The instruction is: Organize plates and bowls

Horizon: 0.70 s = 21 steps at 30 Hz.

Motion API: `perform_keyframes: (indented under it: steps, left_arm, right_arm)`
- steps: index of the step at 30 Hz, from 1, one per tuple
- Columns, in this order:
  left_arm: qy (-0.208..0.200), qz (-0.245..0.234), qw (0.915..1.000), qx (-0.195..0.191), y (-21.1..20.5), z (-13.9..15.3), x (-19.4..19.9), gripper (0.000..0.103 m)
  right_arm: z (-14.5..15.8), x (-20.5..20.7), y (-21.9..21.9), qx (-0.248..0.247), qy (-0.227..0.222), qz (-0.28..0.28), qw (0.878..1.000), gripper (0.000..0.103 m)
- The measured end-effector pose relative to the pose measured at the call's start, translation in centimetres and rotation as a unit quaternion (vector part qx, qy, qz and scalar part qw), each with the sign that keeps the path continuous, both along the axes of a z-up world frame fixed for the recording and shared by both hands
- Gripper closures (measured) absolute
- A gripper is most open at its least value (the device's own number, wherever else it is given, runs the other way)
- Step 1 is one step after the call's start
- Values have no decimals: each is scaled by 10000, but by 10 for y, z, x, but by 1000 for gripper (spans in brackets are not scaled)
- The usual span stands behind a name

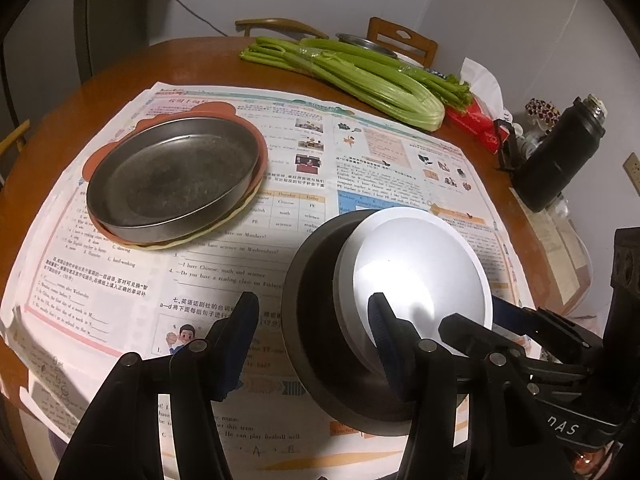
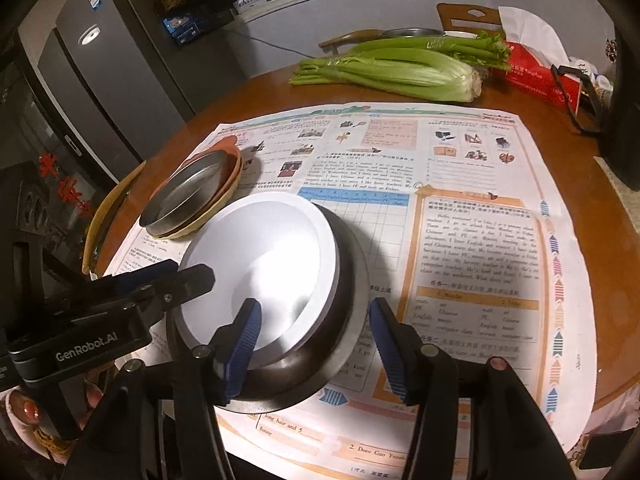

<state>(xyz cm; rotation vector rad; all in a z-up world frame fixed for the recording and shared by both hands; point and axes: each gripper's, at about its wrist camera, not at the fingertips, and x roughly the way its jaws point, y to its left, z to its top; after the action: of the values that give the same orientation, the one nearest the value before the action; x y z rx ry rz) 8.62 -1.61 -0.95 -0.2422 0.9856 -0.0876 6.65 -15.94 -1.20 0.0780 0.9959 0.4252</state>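
Note:
A white bowl [image 1: 420, 276] [image 2: 264, 268] sits tilted inside a dark steel bowl [image 1: 316, 320] [image 2: 340, 320] on the newspaper. My left gripper [image 1: 312, 332] is open, its jaws straddling the near left rim of both bowls. My right gripper [image 2: 316, 340] is open too, its jaws straddling the near right rim. Each gripper shows in the other's view, the right one [image 1: 520, 332] and the left one [image 2: 160, 284]. A steel plate [image 1: 172, 176] [image 2: 188, 192] lies on stacked orange and cream plates [image 1: 262, 168] [image 2: 230, 182] at the far left.
Newspaper sheets [image 1: 360, 152] [image 2: 460, 184] cover the round wooden table [image 1: 120, 68]. Celery [image 1: 360, 76] [image 2: 400, 68], a red tissue box [image 1: 476, 124] [image 2: 536, 76] and a black bottle [image 1: 560, 152] lie at the far and right edges. Chairs stand behind; a fridge [image 2: 104, 80] at left.

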Motion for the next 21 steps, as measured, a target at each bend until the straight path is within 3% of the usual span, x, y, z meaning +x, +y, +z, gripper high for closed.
perform_keyframes:
  steps: [21]
  left_arm:
    - [168, -94, 9992, -338, 0, -20, 10, 41]
  right_arm:
    - [-21, 7, 10, 281, 237, 229, 9991, 43]
